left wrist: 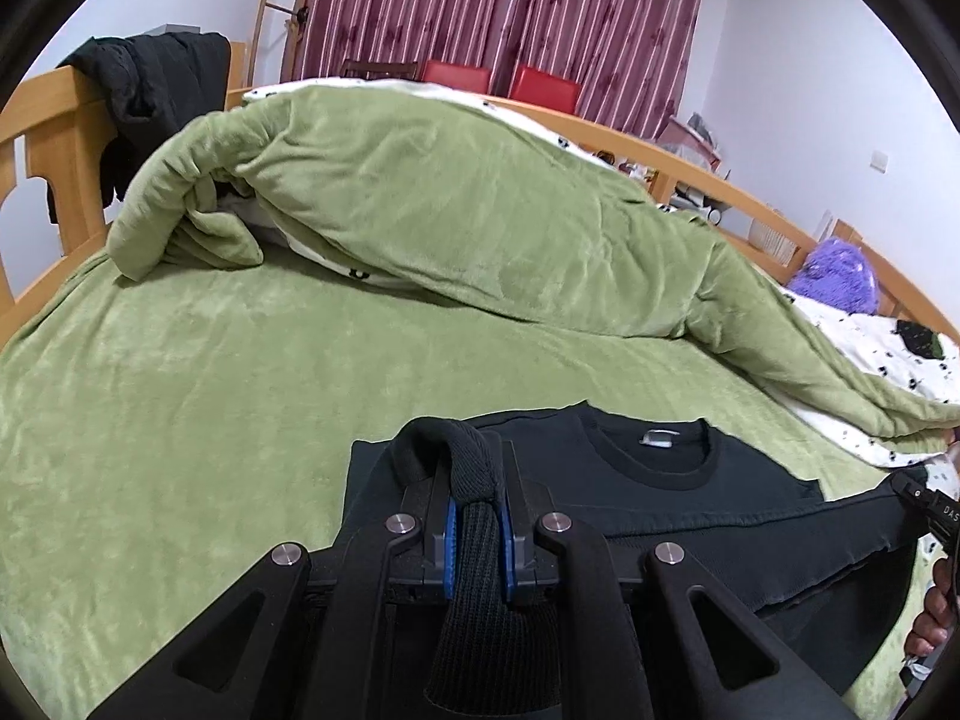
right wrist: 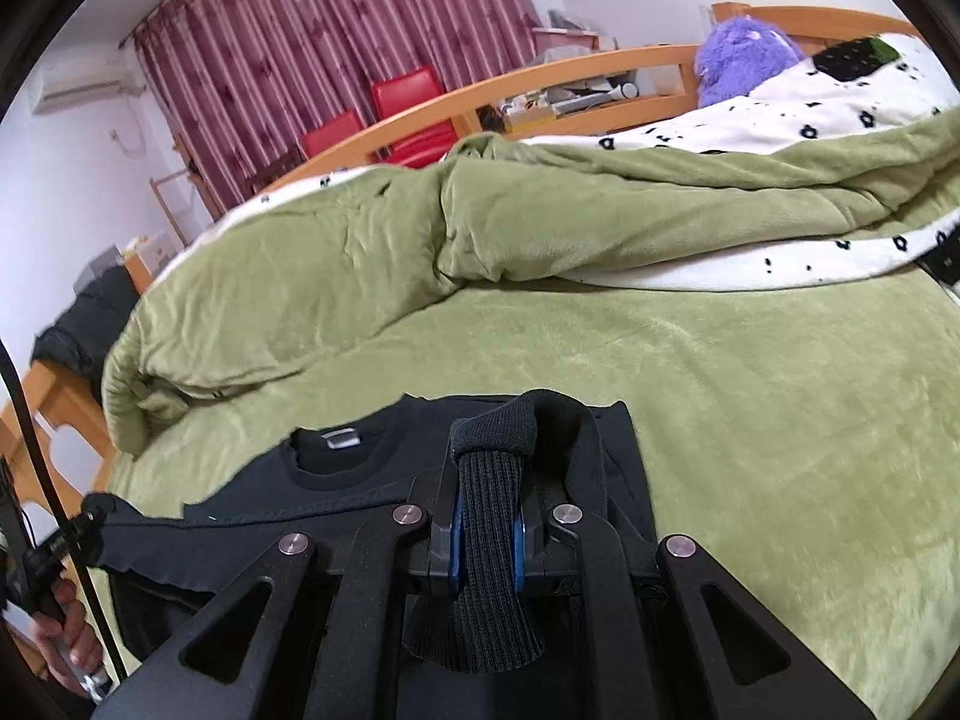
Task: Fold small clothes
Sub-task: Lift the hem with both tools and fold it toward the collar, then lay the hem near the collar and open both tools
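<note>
On the green bed [left wrist: 180, 396], near its front edge, a black sweatshirt [left wrist: 660, 480] lies collar up. The left gripper [left wrist: 477, 516] pinches the ribbed cuff [left wrist: 474, 480] of one sleeve; the right gripper [right wrist: 487, 525] is clamped on the other cuff [right wrist: 492, 456]. A rumpled green duvet [left wrist: 450, 216] lies behind.

Your sweatshirt [left wrist: 654, 480]: black, ribbed cuffs black. Your gripper pads [left wrist: 451, 546]: blue on black frames. Bed sheet [left wrist: 210, 408]: olive green. Duvet [left wrist: 432, 210]: green, reverse white with black flower print. Curtains [left wrist: 510, 6]: maroon, pale stripes. Chairs [right wrist: 408, 108]: red. Plush toy [right wrist: 744, 57]: purple.
</note>
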The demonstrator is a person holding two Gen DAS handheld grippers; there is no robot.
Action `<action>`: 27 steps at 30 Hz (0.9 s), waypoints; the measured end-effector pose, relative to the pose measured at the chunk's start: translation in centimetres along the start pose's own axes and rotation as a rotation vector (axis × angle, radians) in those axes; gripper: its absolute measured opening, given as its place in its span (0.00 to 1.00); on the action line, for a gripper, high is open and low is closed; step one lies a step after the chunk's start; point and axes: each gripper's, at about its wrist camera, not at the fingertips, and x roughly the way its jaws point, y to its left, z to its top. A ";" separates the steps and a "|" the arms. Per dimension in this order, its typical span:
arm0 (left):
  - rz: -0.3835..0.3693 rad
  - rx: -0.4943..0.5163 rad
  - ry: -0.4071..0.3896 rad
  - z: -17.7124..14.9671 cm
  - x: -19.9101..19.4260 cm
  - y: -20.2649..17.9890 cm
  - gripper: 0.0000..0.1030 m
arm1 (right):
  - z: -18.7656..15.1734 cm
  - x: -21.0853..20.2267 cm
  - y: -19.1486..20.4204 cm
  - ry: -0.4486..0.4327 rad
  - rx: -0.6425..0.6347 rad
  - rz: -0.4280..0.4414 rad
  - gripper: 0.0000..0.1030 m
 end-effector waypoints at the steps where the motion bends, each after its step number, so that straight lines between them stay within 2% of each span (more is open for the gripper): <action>1: 0.002 0.001 0.005 0.0 0.6 0.0 0.10 | -0.1 0.6 0.1 0.005 -0.013 -0.006 0.11; 8: 0.025 0.022 0.054 -0.7 5.0 0.1 0.11 | -0.5 5.2 -0.2 0.048 -0.072 -0.057 0.11; 15: 0.056 0.069 0.079 -1.4 7.3 -0.2 0.12 | -1.8 9.4 -0.6 0.113 -0.130 -0.131 0.11; 27: 0.067 0.053 0.134 -3.1 9.2 0.8 0.16 | -3.5 11.9 -1.5 0.171 -0.166 -0.182 0.12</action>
